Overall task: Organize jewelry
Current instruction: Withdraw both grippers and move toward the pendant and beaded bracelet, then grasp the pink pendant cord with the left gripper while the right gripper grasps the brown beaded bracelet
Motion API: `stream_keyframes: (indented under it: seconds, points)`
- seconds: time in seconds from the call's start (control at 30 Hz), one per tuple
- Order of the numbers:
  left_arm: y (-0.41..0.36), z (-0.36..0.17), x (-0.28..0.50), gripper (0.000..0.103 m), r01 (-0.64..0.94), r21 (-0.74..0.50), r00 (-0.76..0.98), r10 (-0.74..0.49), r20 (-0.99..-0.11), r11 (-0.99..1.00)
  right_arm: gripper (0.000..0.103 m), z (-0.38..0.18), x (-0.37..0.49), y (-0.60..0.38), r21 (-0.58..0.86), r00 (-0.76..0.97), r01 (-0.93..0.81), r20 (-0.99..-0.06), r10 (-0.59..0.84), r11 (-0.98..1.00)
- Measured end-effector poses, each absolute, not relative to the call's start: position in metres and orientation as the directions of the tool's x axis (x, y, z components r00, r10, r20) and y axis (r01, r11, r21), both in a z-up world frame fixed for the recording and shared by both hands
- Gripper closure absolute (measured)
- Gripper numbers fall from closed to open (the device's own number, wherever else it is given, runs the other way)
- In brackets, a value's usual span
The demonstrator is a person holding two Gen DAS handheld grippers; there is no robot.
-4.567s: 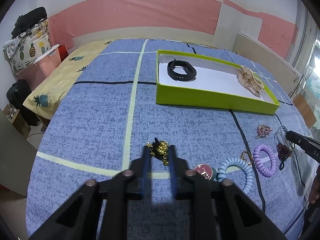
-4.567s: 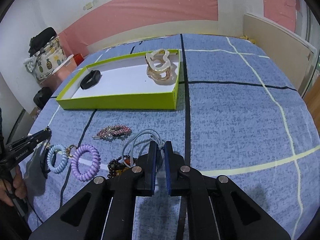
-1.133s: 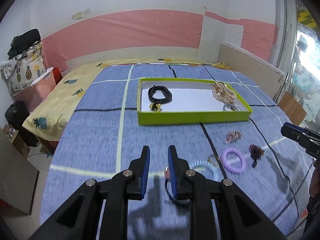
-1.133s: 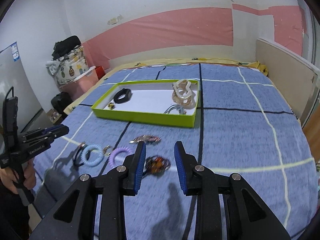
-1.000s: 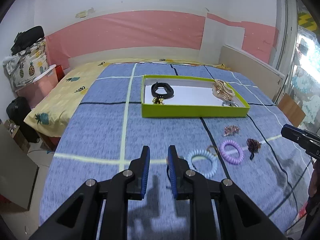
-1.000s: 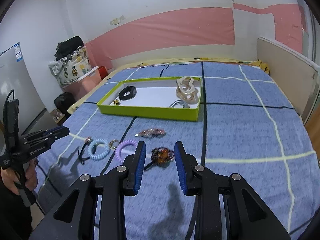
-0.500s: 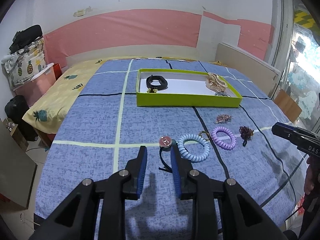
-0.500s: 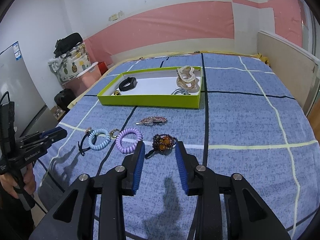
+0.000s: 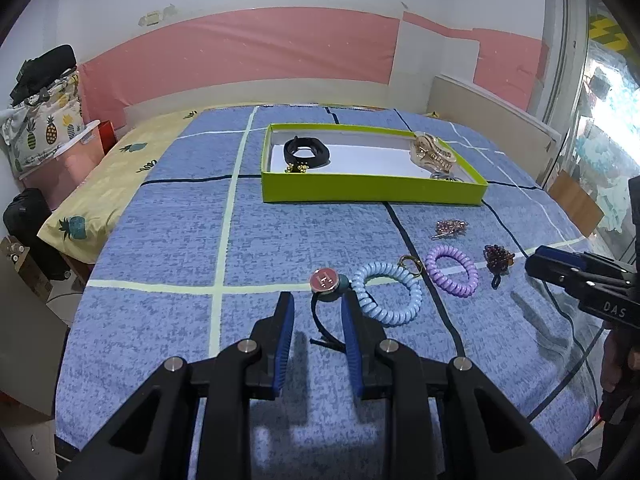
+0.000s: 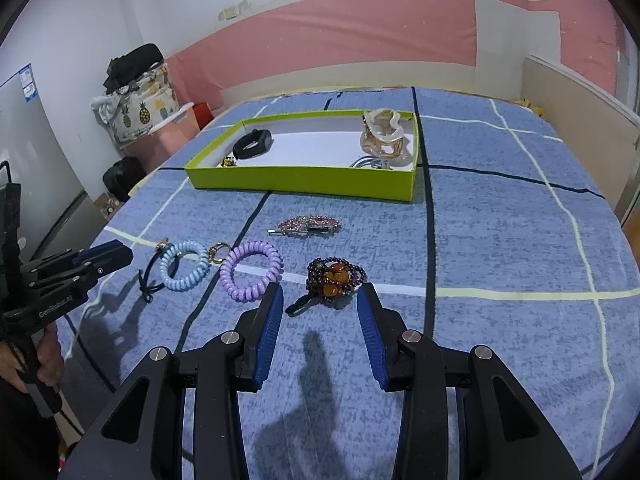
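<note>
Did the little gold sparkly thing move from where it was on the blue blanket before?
Yes. The small gold sparkly ornament now lies inside the green box, beside the black band, instead of on the blue blanket.

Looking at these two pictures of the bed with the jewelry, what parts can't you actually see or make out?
- Small gold piece in the green box: right view, too small to identify.
- Grey loops in the box: left view, partly hidden by its front wall.
- Person holding the tools: both views, cut off by the edges; only a hand shows.

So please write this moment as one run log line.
left gripper: open, over pink charm tie | right gripper: open, near beaded tie | green box: partly filled
</note>
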State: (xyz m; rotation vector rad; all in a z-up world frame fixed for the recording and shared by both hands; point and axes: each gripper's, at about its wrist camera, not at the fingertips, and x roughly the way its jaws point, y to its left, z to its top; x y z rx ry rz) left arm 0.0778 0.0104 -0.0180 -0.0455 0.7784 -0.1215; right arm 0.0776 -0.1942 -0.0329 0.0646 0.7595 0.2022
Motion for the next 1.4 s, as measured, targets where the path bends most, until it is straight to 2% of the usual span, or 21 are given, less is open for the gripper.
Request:
stream_keyframes:
  seconds: [0.6, 0.7, 0.97, 1.13, 1.27, 1.4]
  points:
    - [0.004, -0.036, 0.108, 0.077, 0.116, -0.070, 0.658, -0.130, -0.742, 0.991, 0.064, -0.053, 0.118, -0.182, 0.074, 0.648, -0.128, -0.749, 0.140, 0.989]
    - [0.003, -0.039, 0.114, 0.077, 0.122, -0.075, 0.638, -0.136, -0.758, 0.990, 0.069, -0.052, 0.118, -0.182, 0.062, 0.651, -0.128, -0.748, 0.131, 0.990]
    - [-0.001, -0.040, 0.126, 0.077, 0.135, -0.069, 0.623, -0.139, -0.770, 0.988, 0.075, -0.052, 0.120, -0.185, 0.068, 0.652, -0.132, -0.745, 0.138, 0.989]
    - [-0.004, -0.040, 0.129, 0.077, 0.146, -0.063, 0.622, -0.141, -0.770, 0.987, 0.076, -0.052, 0.119, -0.187, 0.076, 0.653, -0.135, -0.743, 0.146, 0.988]
    - [-0.001, -0.040, 0.130, 0.096, 0.145, -0.076, 0.622, -0.151, -0.769, 0.987, 0.076, -0.052, 0.119, -0.187, 0.081, 0.652, -0.136, -0.743, 0.151, 0.987]
    - [0.002, -0.040, 0.130, 0.101, 0.139, -0.089, 0.621, -0.157, -0.768, 0.986, 0.076, -0.052, 0.118, -0.188, 0.083, 0.652, -0.136, -0.743, 0.153, 0.987]
